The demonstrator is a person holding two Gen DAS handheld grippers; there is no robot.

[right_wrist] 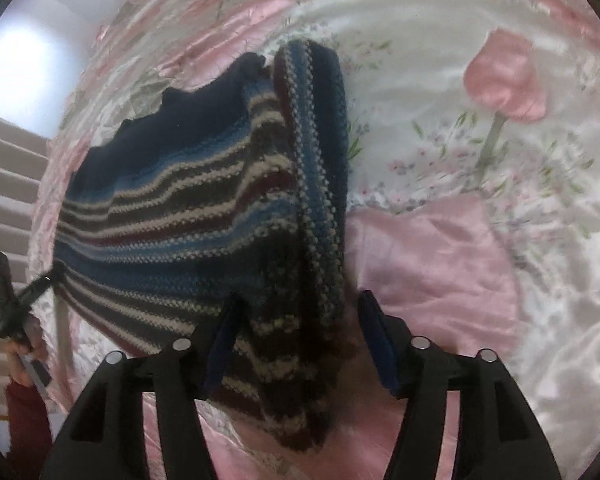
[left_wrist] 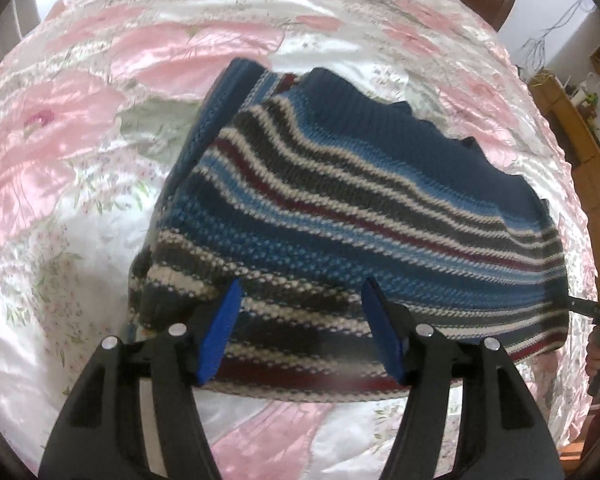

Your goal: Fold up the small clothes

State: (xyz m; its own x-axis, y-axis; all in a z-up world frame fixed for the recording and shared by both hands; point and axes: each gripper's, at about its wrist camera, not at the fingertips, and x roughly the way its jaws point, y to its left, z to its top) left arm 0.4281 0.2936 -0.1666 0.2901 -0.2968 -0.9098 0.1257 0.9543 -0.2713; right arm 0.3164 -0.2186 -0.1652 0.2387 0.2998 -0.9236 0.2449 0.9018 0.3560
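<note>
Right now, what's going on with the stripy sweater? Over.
Left gripper open, right gripper open, both over the near hem. Striped sweater partly folded on pink bedspread. Nothing in the way.

A folded striped knit sweater [left_wrist: 340,208] lies flat on the pink floral bedspread [left_wrist: 80,140].

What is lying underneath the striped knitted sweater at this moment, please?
The striped sweater lies on a pink floral satin bedspread, which shows all around it. Whatever sits directly beneath the knit is covered, so nothing else can be confirmed there.
</note>
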